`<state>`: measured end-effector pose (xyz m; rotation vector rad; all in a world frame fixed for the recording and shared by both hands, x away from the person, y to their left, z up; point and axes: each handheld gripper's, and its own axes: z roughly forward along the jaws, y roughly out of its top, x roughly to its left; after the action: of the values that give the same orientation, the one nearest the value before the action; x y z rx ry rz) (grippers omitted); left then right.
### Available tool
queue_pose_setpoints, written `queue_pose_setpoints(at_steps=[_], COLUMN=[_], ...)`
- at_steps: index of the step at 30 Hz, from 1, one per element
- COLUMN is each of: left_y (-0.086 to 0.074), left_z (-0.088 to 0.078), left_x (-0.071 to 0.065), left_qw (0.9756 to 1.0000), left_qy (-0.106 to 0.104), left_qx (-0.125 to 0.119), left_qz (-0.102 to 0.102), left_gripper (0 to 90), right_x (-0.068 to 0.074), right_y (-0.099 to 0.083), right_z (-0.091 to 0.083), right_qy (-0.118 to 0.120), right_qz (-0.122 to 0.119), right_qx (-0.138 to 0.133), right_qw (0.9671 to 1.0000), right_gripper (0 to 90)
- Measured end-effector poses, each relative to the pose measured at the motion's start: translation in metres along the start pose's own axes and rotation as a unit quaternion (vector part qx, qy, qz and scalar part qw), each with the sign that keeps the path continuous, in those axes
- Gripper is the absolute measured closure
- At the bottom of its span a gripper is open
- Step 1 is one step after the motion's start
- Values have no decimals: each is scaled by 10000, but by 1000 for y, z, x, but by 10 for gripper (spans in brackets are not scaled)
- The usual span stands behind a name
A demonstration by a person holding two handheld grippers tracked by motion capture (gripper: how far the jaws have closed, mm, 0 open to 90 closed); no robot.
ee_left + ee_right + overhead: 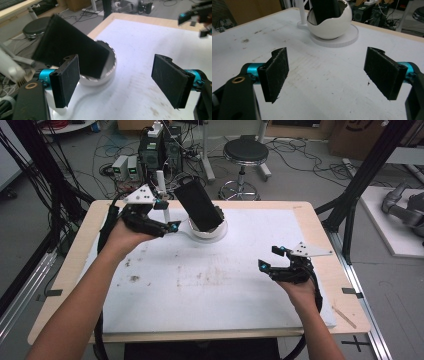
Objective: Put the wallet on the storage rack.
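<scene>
I see both tongs spread wide and empty: left gripper (168,215) beside the bowl (216,231) near the worktop's far edge, right gripper (270,258) near its right edge.

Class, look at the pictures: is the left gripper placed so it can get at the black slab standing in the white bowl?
Probably yes. The left gripper sits beside the white bowl, jaws open, and the black slab leans well clear of the rim, with nothing between them.
</scene>
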<state>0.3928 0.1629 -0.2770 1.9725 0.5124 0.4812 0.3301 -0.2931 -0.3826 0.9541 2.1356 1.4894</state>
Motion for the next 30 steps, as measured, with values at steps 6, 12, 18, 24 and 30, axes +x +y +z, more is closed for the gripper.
queue_pose_setpoints(at_steps=[6,12,18,24,30], left_y=[-39,-70,-100,-123,-136], left_z=[-17,-28,-30,-31,-29], left_x=[-12,-19,-30,-27,-18], left_qw=[9995,9975,9951,9953,9942], left_qy=[-147,-196,-313,-221,-197], left_qx=[-153,-432,-525,-541,-389], left_qz=[-214,-525,-775,-767,-981], left_gripper=[212,190,186,180,177], right_x=[-6,-9,-12,-13,-14], right_y=[1,-1,-4,-9,-14], right_z=[-4,-4,-6,-3,2], right_qy=[-109,-180,-173,-207,-237], right_qz=[94,101,119,103,97], right_qx=[-44,-46,-42,76,270], right_qw=[9999,9998,9998,9997,9993], right_gripper=[201,200,200,198,198])
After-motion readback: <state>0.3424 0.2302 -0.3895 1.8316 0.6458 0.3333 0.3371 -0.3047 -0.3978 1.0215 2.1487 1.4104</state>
